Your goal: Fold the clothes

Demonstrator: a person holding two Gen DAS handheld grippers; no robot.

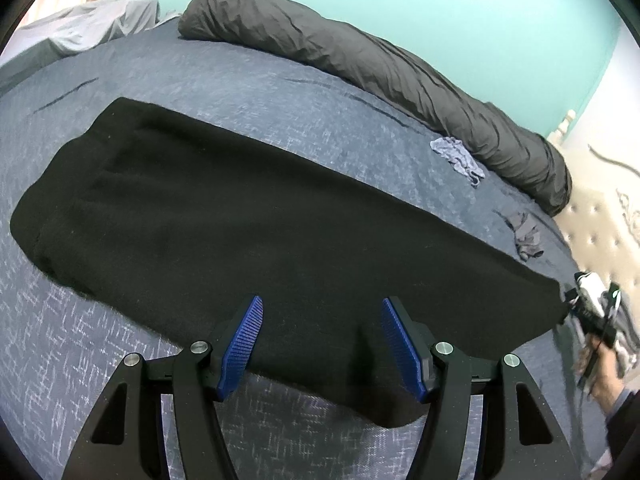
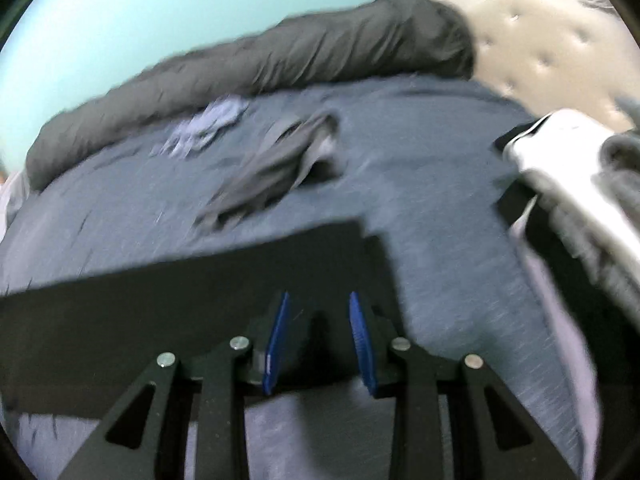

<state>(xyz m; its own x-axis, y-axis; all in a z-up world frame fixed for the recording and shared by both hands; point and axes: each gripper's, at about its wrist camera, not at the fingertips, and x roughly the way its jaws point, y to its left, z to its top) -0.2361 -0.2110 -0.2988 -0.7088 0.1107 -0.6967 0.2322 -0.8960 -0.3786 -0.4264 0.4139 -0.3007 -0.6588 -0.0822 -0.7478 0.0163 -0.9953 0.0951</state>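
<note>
A long black garment lies flat across the blue bed cover. My left gripper is open, with its blue pads spread wide over the garment's near edge and not pinching it. At the far right a hand holds my right gripper at the garment's end, blurred. In the right wrist view the right gripper hovers over the black garment's corner. Its pads stand a little apart with a gap between them and no cloth pinched.
A rolled dark grey duvet lines the far side under a teal wall. A small pale blue cloth and a crumpled grey garment lie near it. A tufted headboard stands at the right. White and grey clothes are piled there.
</note>
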